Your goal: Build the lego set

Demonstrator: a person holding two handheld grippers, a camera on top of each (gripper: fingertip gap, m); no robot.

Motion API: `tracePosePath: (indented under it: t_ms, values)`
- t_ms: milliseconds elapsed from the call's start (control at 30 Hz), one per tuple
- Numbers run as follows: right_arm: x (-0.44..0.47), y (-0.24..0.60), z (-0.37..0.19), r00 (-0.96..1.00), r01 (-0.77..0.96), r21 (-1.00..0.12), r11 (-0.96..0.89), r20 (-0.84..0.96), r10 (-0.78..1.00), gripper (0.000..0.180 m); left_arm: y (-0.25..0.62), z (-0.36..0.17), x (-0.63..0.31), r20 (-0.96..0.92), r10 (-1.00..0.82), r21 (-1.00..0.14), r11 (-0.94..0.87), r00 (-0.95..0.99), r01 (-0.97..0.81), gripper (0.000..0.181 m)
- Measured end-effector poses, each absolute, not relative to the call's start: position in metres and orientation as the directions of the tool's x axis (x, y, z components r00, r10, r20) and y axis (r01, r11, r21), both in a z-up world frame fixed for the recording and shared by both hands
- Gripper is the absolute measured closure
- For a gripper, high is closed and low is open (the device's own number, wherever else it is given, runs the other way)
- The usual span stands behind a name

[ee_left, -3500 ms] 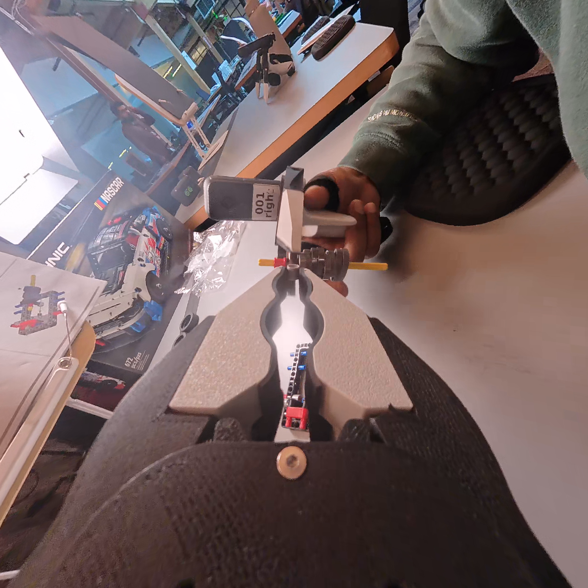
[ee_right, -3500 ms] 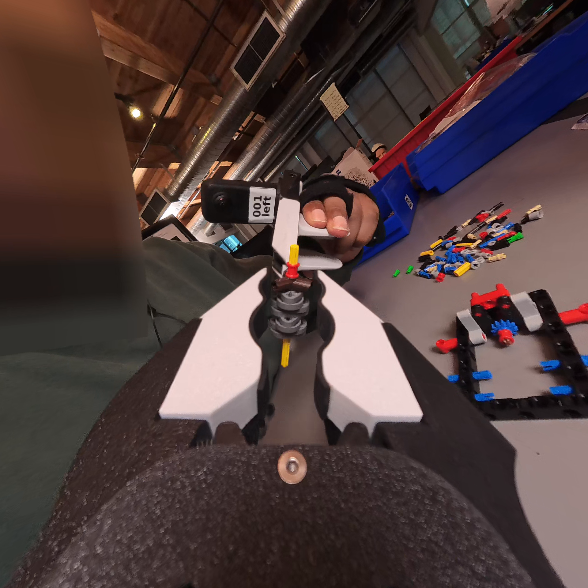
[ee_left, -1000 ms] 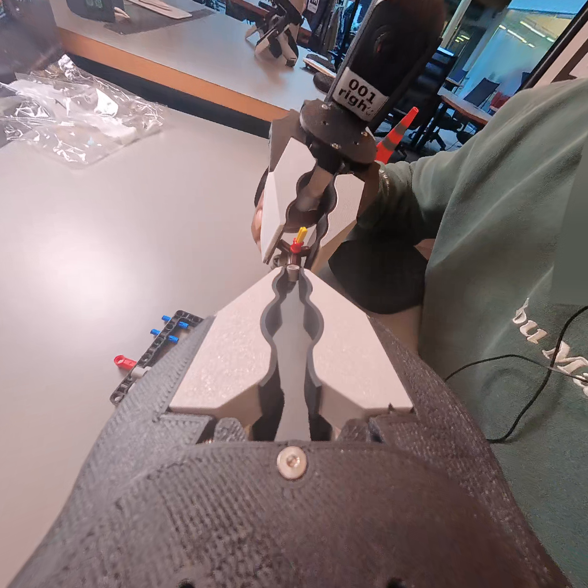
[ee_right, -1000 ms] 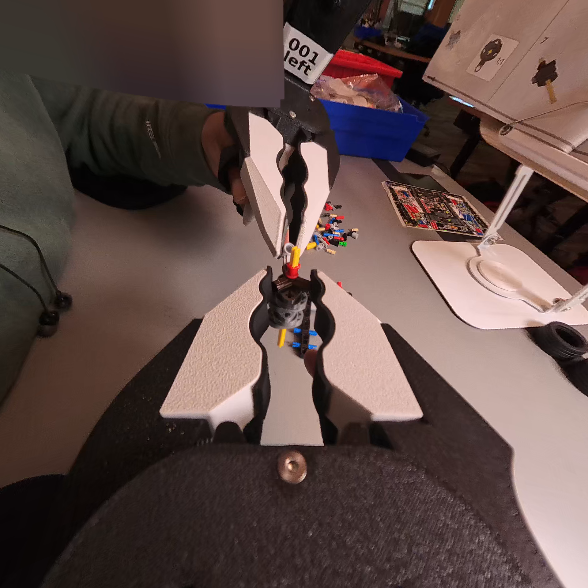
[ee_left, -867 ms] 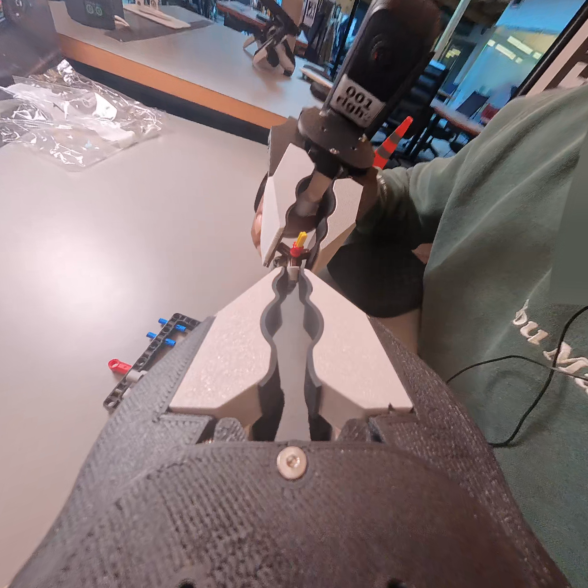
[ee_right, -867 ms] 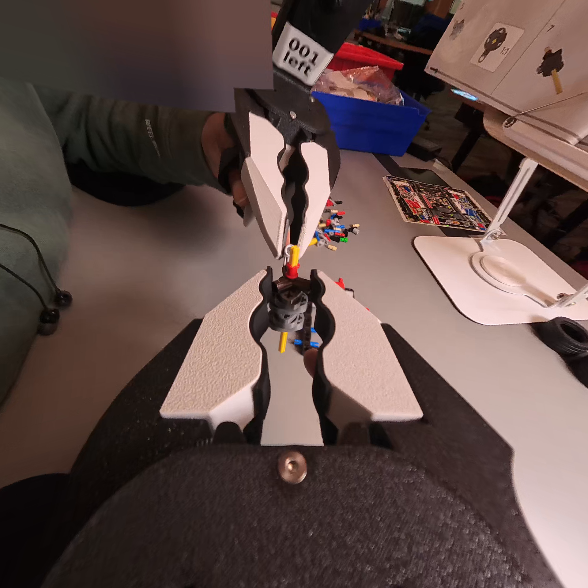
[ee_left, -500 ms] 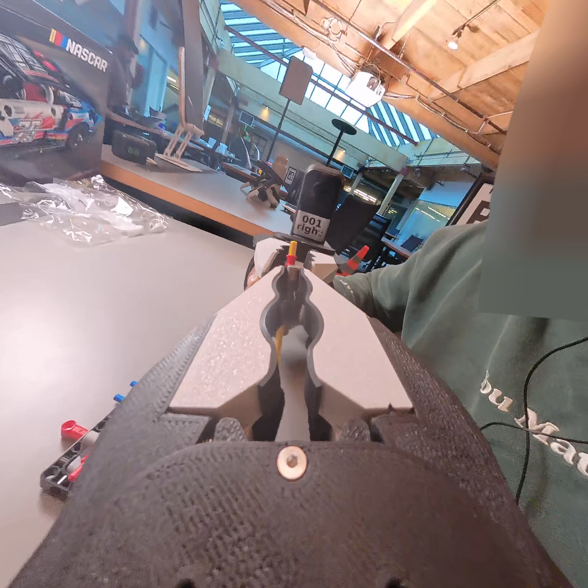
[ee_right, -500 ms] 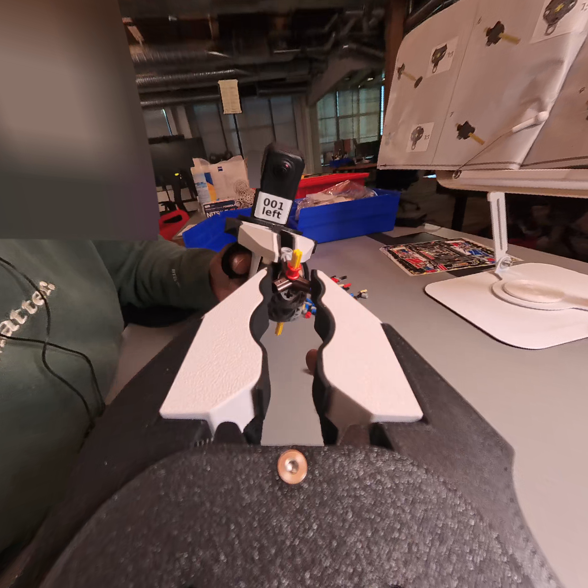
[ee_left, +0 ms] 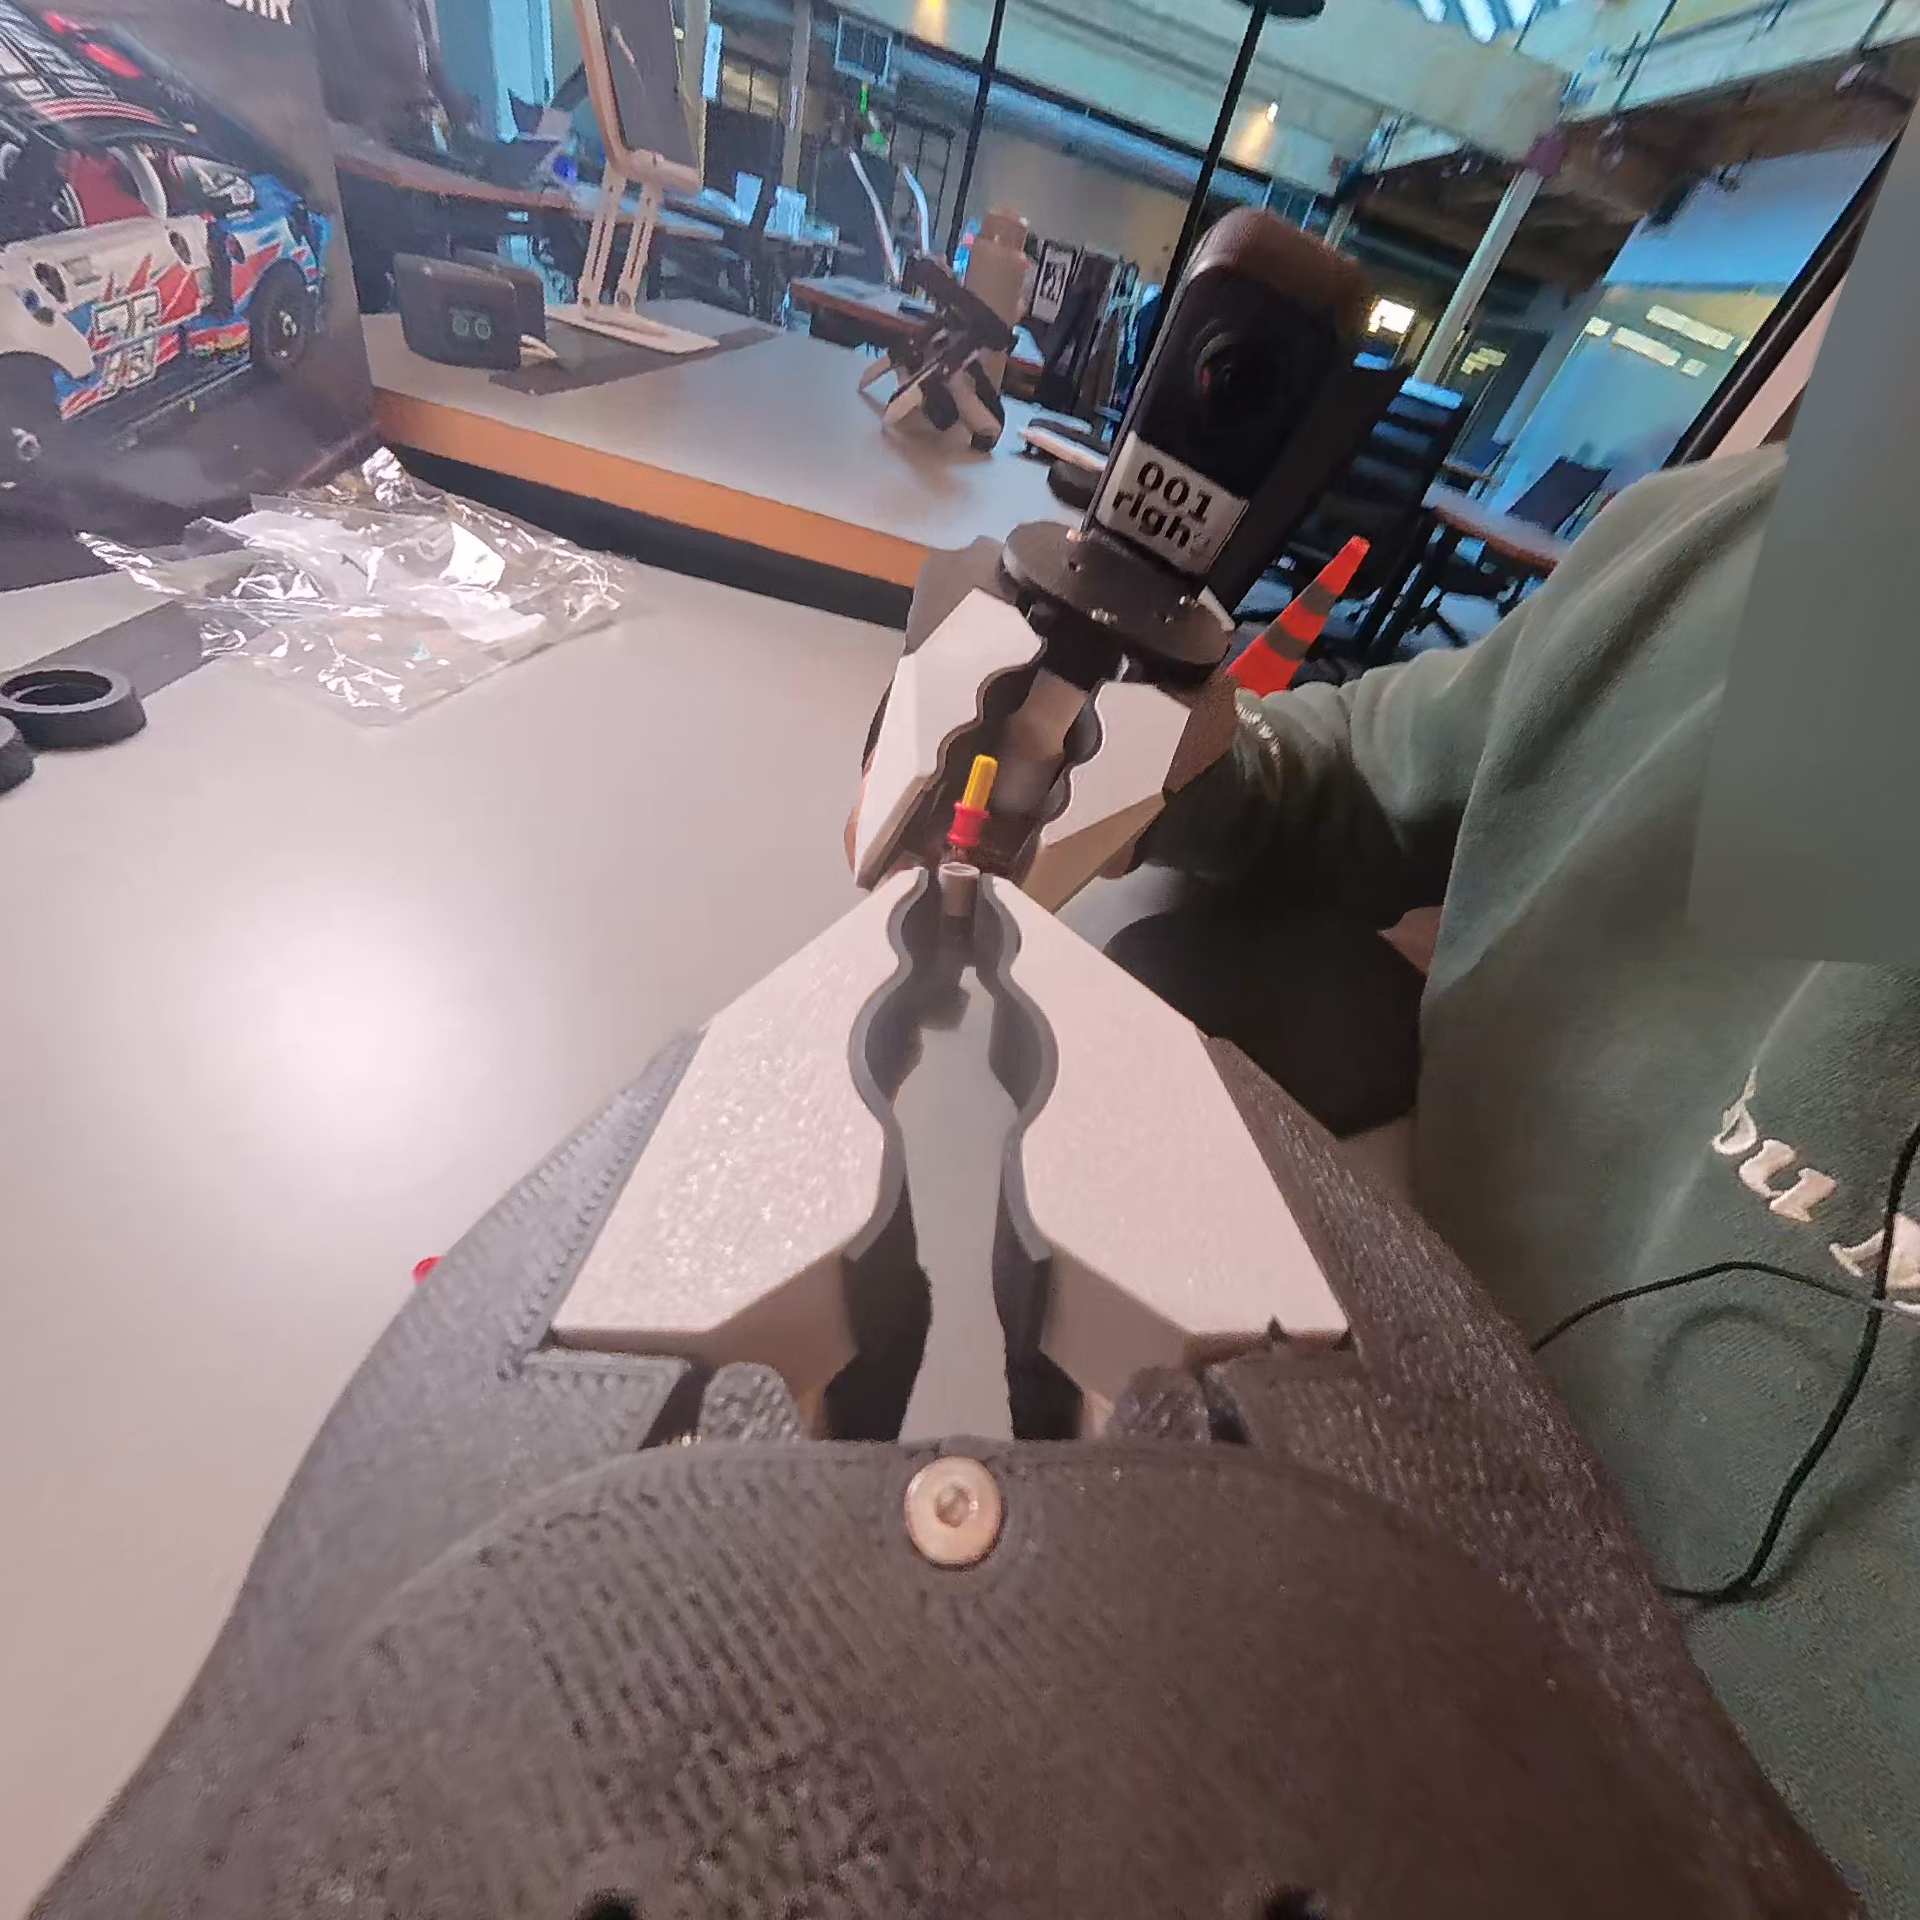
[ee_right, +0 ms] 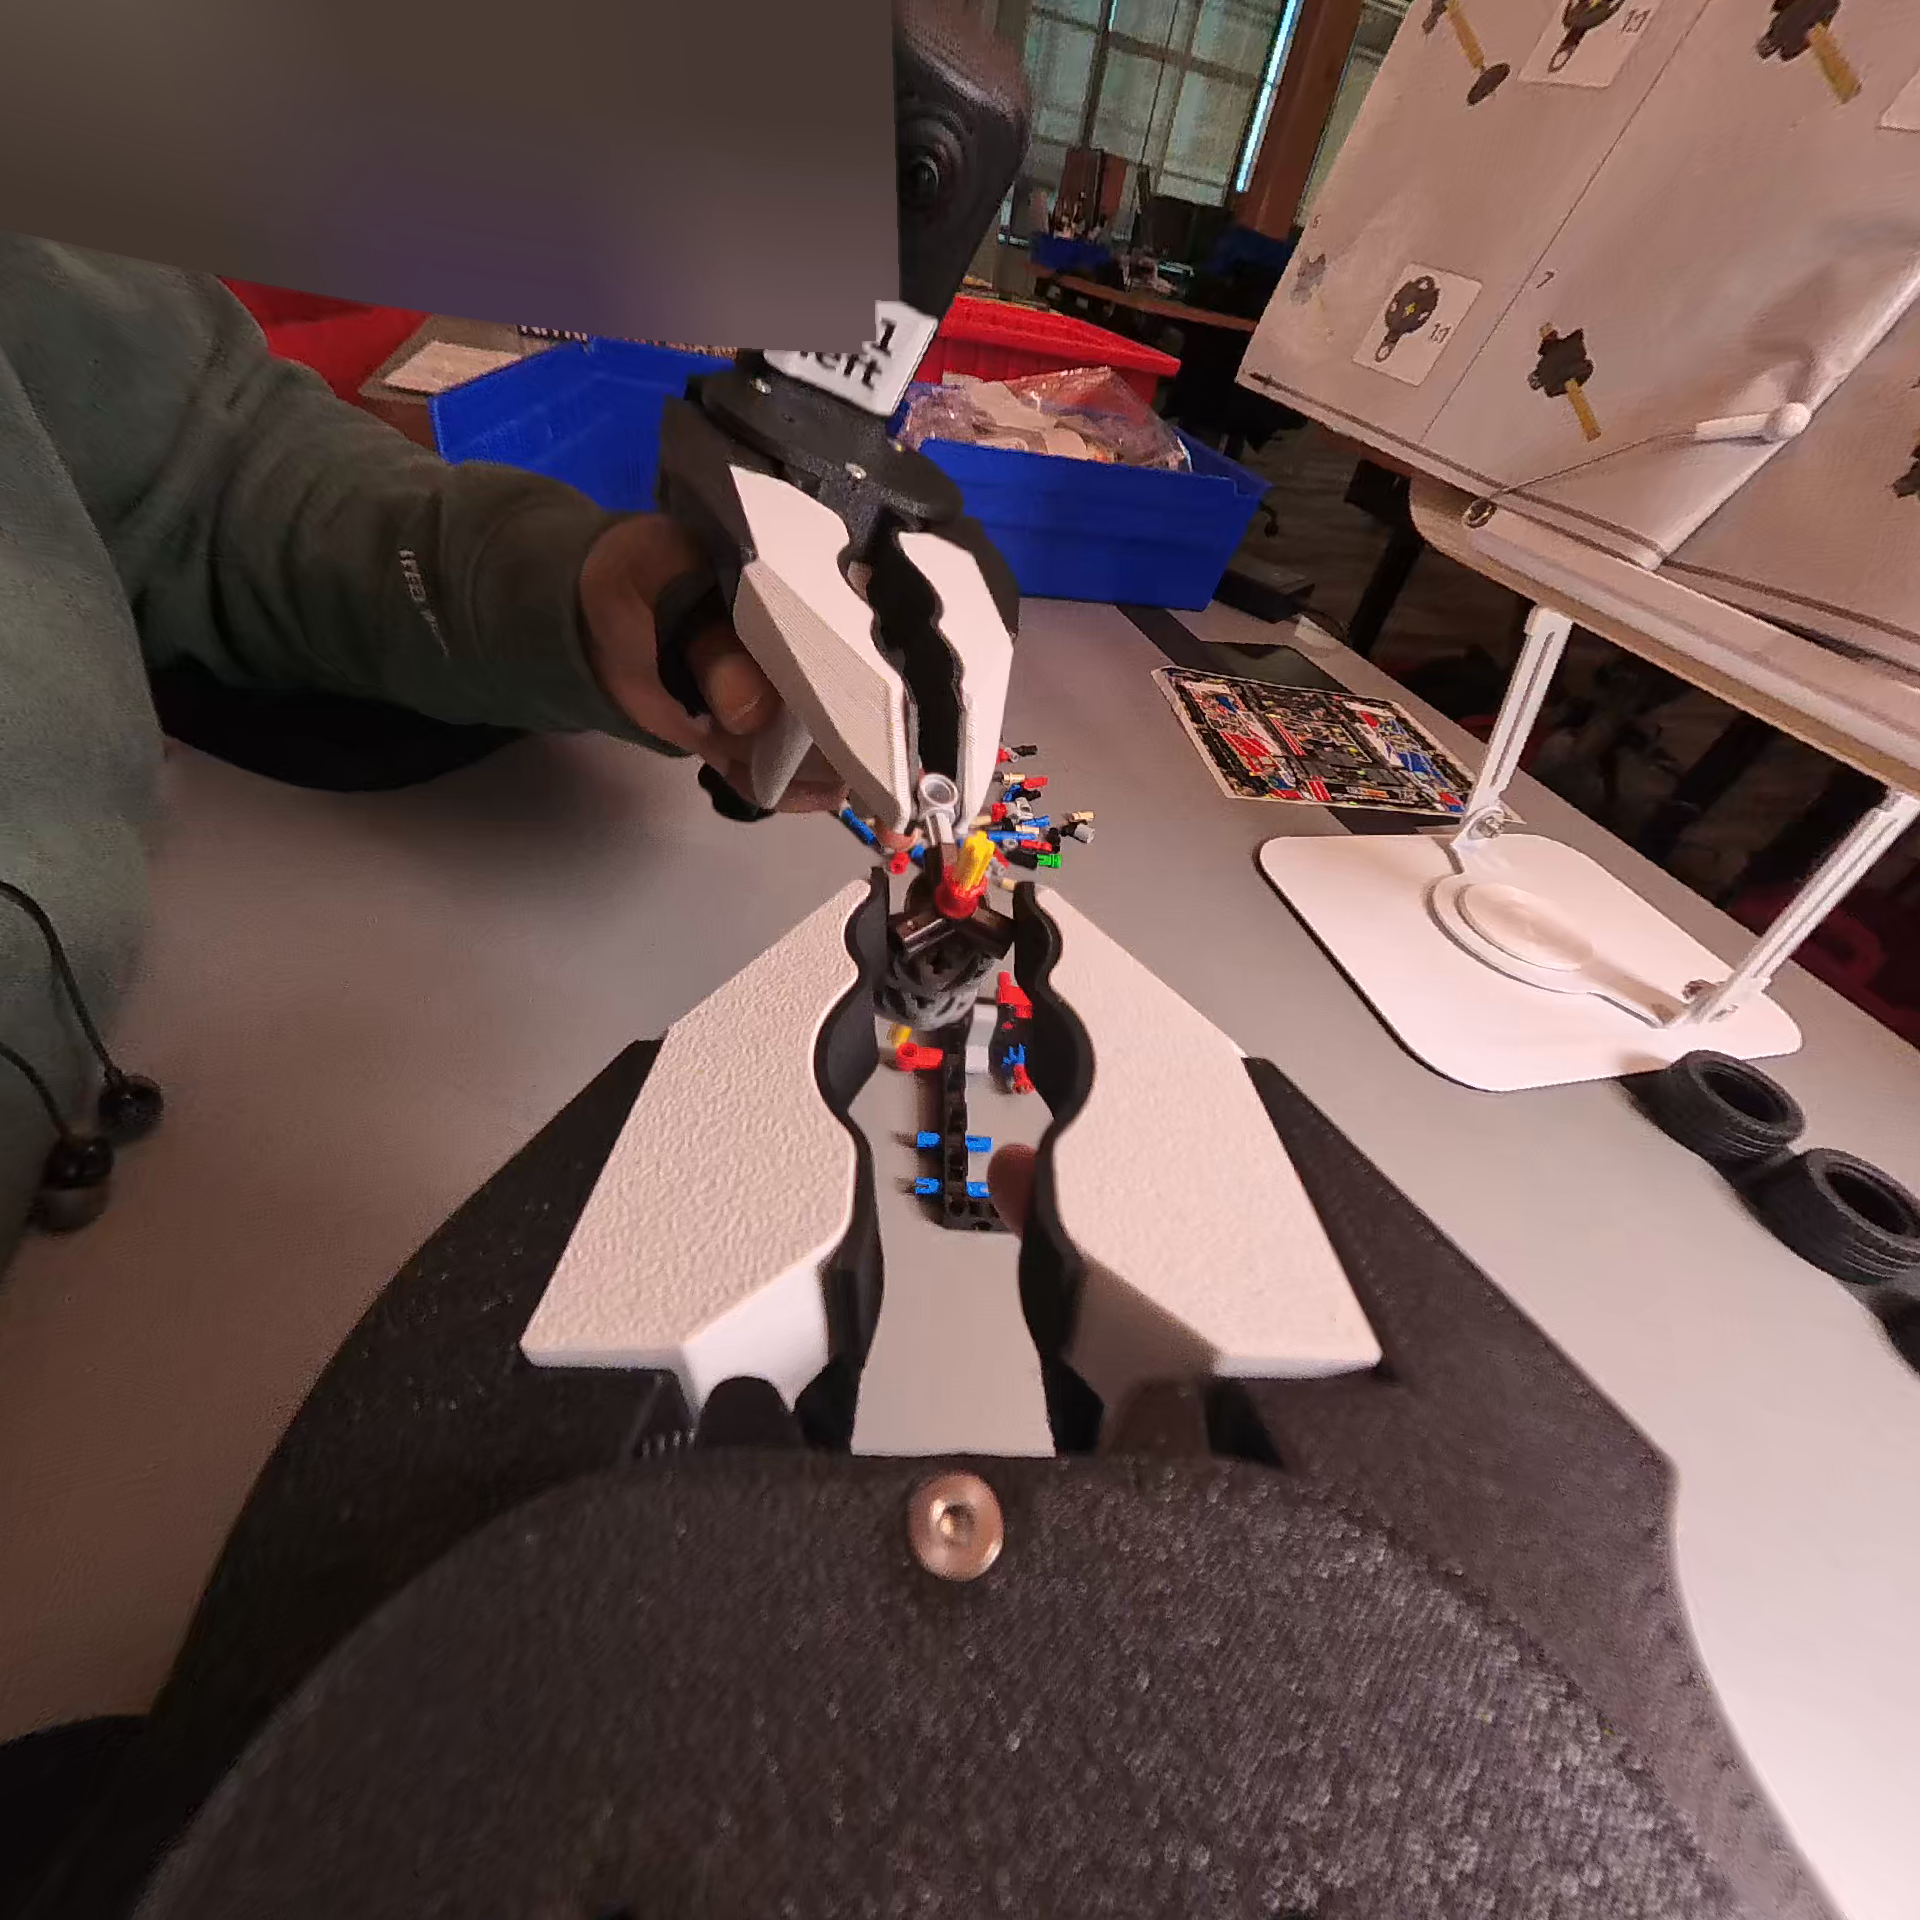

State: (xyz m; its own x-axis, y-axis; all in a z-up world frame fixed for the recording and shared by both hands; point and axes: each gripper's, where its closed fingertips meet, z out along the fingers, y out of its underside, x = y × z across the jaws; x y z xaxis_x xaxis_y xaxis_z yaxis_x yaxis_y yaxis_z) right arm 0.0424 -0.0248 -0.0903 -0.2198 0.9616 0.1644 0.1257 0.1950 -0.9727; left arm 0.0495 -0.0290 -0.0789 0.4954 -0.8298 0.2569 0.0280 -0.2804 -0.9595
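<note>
Right now left gripper [ee_right: 932, 800] pinches a small grey connector [ee_right: 938, 805]. Right gripper [ee_right: 948, 914] clamps a gear assembly [ee_right: 932, 971] on a yellow axle [ee_right: 974, 858].

The left gripper [ee_left: 958, 878] is closed at its tips on a small grey connector [ee_left: 956, 883], fingers pinched nearly together. In the right wrist view the same gripper [ee_right: 935, 795] points down and toward the camera, and the hand [ee_right: 675, 644] wrapped around its handle comes out of a green sleeve [ee_right: 312, 540]. The right gripper [ee_right: 940, 914] is clamped on a gear assembly [ee_right: 935, 966] between its tips, facing the left gripper tip to tip, the two almost touching. Seen from the left wrist view, the right gripper [ee_left: 987, 831] angles down toward the left one's tips, its holder's forearm in the green sleeve [ee_left: 1351, 790].
</note>
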Motion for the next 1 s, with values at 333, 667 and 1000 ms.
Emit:
tracePosePath:
  t_ms: [333,667,1000]
  values:
    - [0.043,-0.028,-0.091,-0.243,0.113,-0.983,0.145,0.114,0.963,0.158,-0.030,-0.081,0.051,0.242,-0.835,-0.963,-0.267,0.493,0.021,0.175]
    - [0.040,-0.030,-0.096,-0.230,0.136,-0.974,0.183,0.149,0.962,0.158,-0.031,-0.086,0.052,0.206,-0.837,-0.966,-0.257,0.507,-0.032,0.175]
    - [0.039,-0.032,-0.108,-0.244,0.187,-0.958,0.217,0.169,0.955,0.158,-0.033,-0.106,0.052,0.169,-0.839,-0.948,-0.281,0.518,-0.147,0.175]
